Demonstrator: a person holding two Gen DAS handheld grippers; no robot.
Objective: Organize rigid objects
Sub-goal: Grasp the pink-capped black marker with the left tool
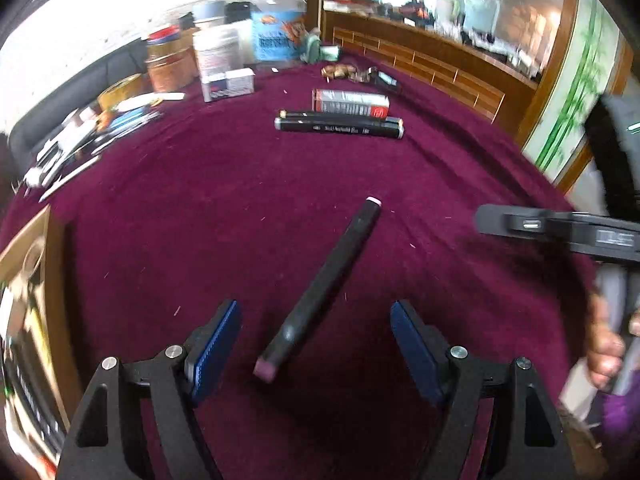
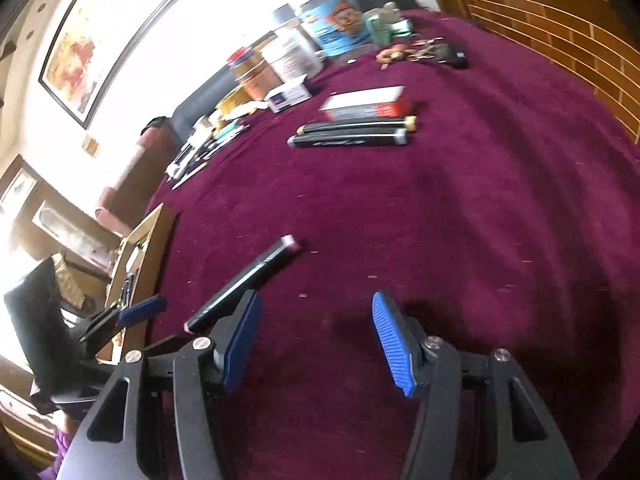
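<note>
The left gripper [image 1: 316, 340], jaws wide and empty, straddles the loose marker [image 1: 320, 292], well short of the marker row [image 1: 340, 126]. Next, I'd say: close, carry it there. The right gripper [image 2: 316, 340] hovers half-open, empty.

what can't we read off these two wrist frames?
- Left wrist view: print on the marker pair and the box is too small and blurred.
- Right wrist view: the left finger covers the near end of the lone marker.
- Both views: far jars are motion-blurred, labels illegible.

Print on the markers [image 1: 339, 125], box [image 1: 350, 103] and jar [image 1: 279, 20] is too blurred to read.
</note>
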